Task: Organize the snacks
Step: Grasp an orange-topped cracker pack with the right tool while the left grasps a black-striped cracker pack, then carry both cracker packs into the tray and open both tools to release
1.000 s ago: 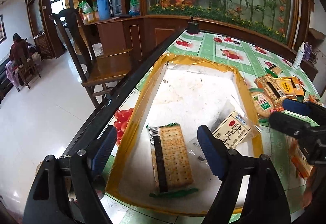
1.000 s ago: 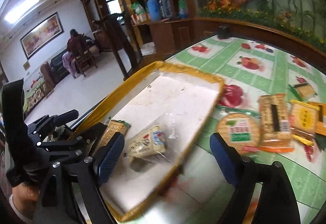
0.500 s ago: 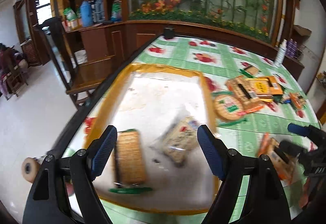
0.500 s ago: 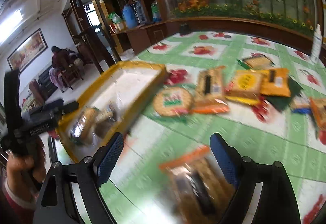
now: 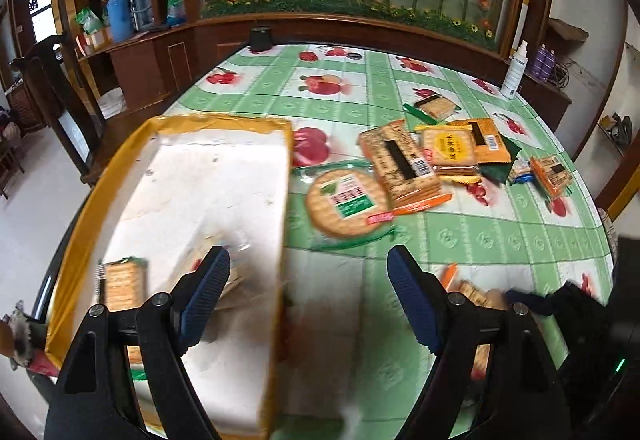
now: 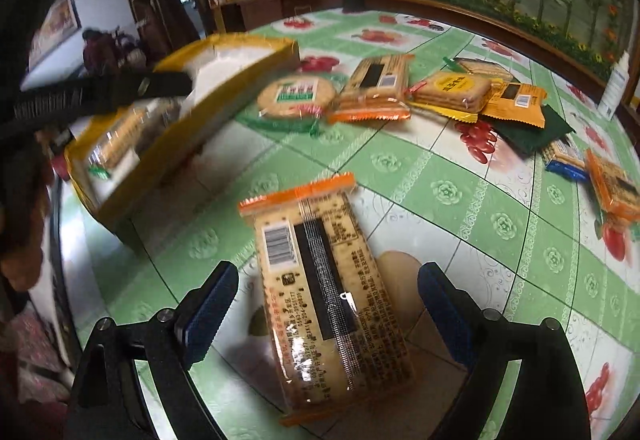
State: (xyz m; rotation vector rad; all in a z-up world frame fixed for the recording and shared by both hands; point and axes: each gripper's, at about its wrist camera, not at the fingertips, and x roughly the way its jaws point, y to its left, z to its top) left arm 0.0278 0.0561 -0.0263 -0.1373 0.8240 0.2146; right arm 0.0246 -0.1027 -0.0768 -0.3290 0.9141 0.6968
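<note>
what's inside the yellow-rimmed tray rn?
Left wrist view: yellow-rimmed tray holds a green-edged cracker pack and a second, blurred clear-wrapped pack. The left gripper's finger covers part of it, so anything beneath is hidden.

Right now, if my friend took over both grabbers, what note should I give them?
Left gripper: open, empty, over the tray's right edge.
Right gripper: jaws have just been opening, either side of the orange-edged cracker pack lying on the table, not gripping.
Done: a square cracker pack and a blurred second one are in the tray.
Left: this pack, the round cracker pack and the pile beyond.
</note>
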